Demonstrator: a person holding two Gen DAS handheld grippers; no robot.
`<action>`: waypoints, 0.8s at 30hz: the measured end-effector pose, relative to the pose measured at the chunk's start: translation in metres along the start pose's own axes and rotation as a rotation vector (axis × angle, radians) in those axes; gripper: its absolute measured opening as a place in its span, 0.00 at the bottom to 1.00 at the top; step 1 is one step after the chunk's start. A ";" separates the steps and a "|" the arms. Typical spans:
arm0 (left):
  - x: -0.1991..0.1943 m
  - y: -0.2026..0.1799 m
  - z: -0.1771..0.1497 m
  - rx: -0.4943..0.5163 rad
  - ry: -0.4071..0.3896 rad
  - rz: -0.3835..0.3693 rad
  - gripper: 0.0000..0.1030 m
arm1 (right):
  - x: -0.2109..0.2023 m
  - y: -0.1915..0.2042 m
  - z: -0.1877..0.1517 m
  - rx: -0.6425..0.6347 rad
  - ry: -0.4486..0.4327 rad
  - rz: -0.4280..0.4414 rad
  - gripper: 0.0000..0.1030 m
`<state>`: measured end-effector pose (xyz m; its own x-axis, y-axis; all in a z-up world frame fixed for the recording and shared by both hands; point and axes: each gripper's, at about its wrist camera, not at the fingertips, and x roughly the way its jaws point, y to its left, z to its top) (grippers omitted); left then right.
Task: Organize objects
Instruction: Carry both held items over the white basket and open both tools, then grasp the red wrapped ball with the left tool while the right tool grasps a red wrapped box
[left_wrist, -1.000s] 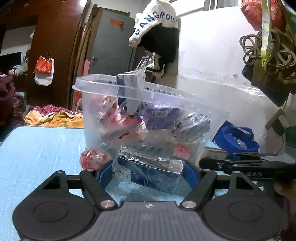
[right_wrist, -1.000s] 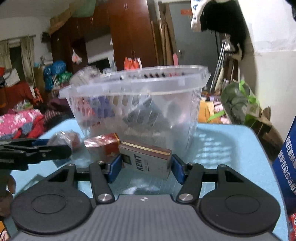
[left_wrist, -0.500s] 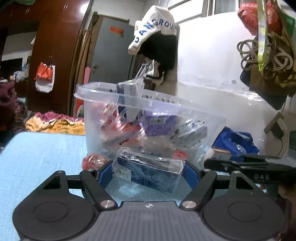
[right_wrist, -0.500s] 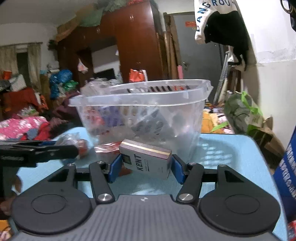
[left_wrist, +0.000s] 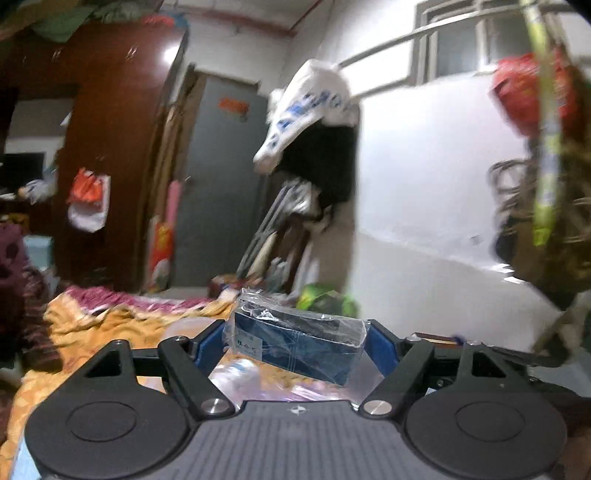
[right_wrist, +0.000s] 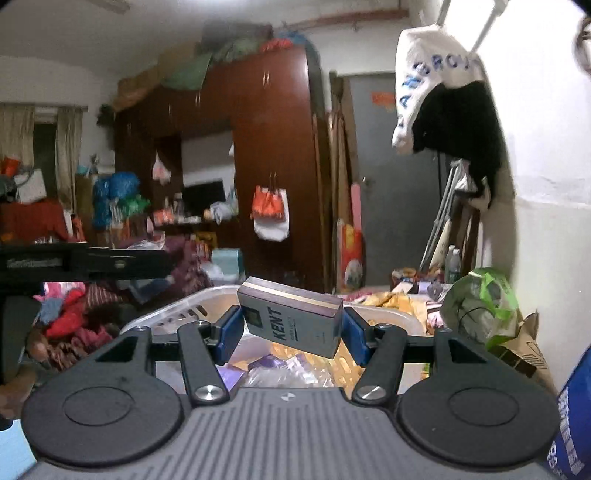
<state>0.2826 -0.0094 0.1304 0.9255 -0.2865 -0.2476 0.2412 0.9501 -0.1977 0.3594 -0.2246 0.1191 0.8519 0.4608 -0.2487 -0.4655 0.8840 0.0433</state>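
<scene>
Both grippers have risen from the surface, so the clear plastic basket (right_wrist: 388, 314) now lies below and just ahead of them. The right gripper (right_wrist: 291, 325) clamps the KENT cigarette pack (right_wrist: 295, 321); the left gripper (left_wrist: 295, 339) clamps a blue cellophane-wrapped box (left_wrist: 299, 343). Best to centre each over the opening before releasing.

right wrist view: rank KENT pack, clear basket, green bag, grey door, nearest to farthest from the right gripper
1. KENT pack: clamped in the right gripper.
2. Clear basket: just below and beyond the pack.
3. Green bag: farther on, to the right, by the wall.
4. Grey door: at the back of the room.
</scene>
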 end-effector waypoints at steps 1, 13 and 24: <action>0.009 0.002 0.001 0.005 0.013 0.025 0.82 | 0.004 0.001 0.000 -0.019 0.001 -0.017 0.60; -0.045 0.007 -0.038 0.095 -0.006 0.091 1.00 | -0.065 0.032 -0.059 -0.045 -0.022 0.098 1.00; -0.014 0.030 -0.117 0.101 0.306 0.153 0.95 | -0.005 0.032 -0.118 0.042 0.260 0.089 1.00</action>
<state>0.2426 0.0092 0.0173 0.8263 -0.1492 -0.5432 0.1483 0.9879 -0.0458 0.3119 -0.2078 0.0070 0.7153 0.5061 -0.4820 -0.5212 0.8457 0.1145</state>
